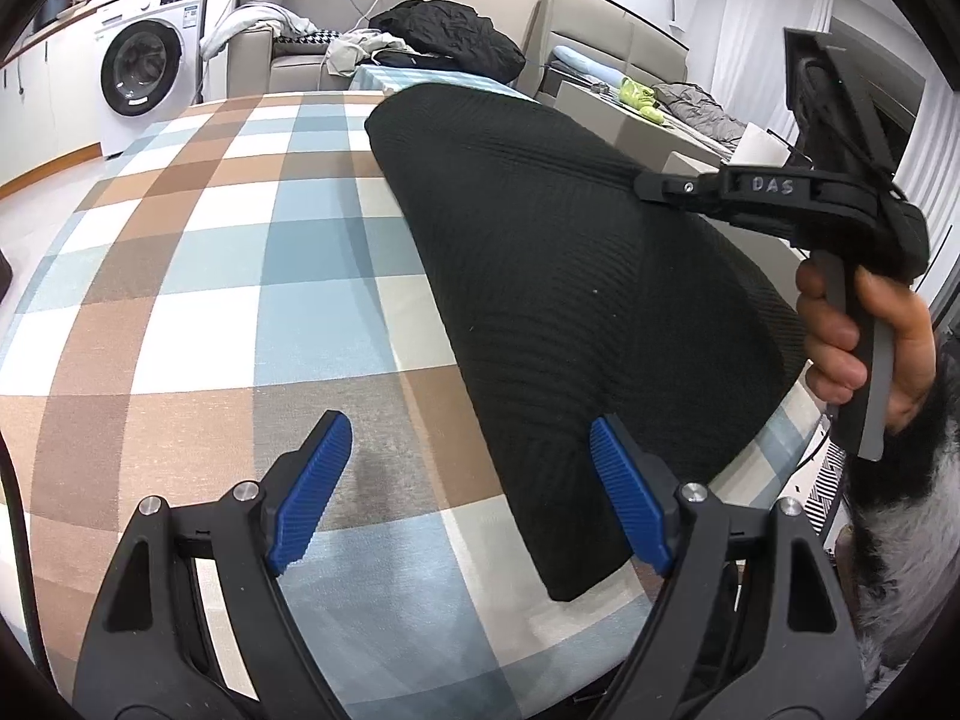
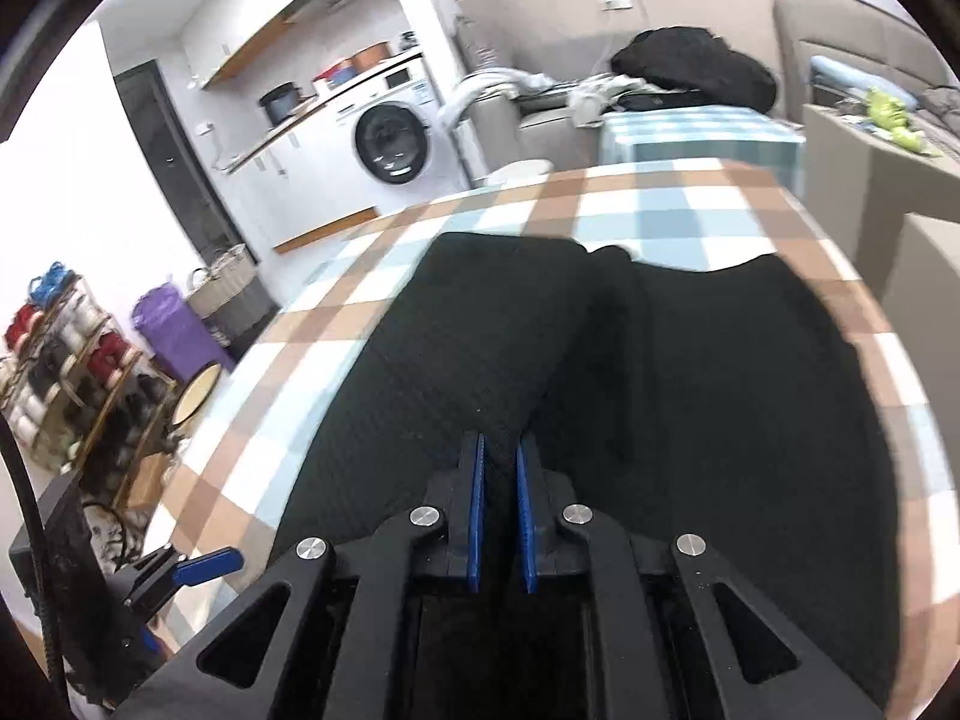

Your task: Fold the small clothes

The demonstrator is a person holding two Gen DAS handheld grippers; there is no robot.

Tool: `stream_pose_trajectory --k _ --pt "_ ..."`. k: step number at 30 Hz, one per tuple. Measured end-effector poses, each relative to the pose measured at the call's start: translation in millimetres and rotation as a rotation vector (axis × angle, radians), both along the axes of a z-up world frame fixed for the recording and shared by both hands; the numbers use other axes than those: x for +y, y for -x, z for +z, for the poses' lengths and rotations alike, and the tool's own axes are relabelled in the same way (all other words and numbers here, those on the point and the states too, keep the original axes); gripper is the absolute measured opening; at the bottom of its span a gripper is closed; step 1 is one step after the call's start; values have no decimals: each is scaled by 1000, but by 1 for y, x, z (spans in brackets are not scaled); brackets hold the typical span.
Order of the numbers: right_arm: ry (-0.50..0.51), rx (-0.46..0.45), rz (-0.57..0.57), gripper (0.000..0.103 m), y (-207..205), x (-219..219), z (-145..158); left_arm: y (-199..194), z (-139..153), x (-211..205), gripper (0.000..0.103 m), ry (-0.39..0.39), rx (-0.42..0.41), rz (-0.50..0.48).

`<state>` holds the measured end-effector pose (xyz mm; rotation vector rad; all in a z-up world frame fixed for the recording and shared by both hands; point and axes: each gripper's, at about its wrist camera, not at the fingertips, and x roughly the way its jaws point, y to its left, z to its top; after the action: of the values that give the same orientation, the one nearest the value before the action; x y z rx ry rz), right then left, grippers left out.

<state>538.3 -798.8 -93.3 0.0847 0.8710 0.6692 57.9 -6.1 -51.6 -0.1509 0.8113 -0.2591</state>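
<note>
On the far left of my left view, a white front-loading washing machine point(image 1: 147, 63) stands against the wall, well behind the counter point(image 1: 198, 276) with its blue, brown and white checked cloth. My left claw point(image 1: 462, 489) hovers low over that cloth with its blue ribbed pads point(image 1: 312, 489) spread wide and nothing pinched between them; the right pad sits just at the near edge of the black ribbed knit garment point(image 1: 570, 276). That garment lies flat on the counter, running from the middle toward the right edge. Further right, my right hand point(image 1: 864, 336) holds the grey handle of the right claw point(image 1: 651, 187), whose black tip rests at the garment's surface. In the right view, the same claw point(image 2: 501, 510) has its blue pads almost together over the dark fabric point(image 2: 690, 390). Whether a fold of cloth is caught between them I cannot tell.
</note>
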Motion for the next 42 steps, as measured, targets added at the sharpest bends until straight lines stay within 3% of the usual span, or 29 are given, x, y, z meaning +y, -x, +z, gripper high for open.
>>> stream_pose_trajectory --k 5,9,11,13,18,20,22,27,31,36,40,42 --pt "86 63 -13 10 -9 6 -24 -1 -3 -3 80 -25 9 6" --pt "42 142 -4 20 -12 -4 -37 -3 -4 0 80 -23 13 18" --pt "9 161 19 32 -2 -14 -38 -3 -3 0 80 -22 15 20" --pt "-22 172 44 36 13 -22 -36 -3 -3 0 80 -23 14 18" --pt "-15 122 92 38 60 -41 -35 -4 -4 1 80 -20 14 16" --pt "-18 85 91 28 70 -43 -37 -4 -3 1 80 -23 13 18" --pt "-40 70 122 8 77 -43 -35 -3 -3 1 80 -25 12 21" --pt "-100 -20 127 6 95 -55 -4 -3 -2 2 80 -23 10 23" --pt "19 23 83 6 89 -54 -25 -2 -1 3 80 -26 11 24" --pt "-55 85 93 13 88 -66 -35 -2 -3 3 80 -25 13 27" --pt "-100 104 134 36 94 -69 -33 -1 -2 2 80 -28 11 26" --pt "-87 98 155 37 99 -69 -32 -1 -2 2 80 -26 12 25"
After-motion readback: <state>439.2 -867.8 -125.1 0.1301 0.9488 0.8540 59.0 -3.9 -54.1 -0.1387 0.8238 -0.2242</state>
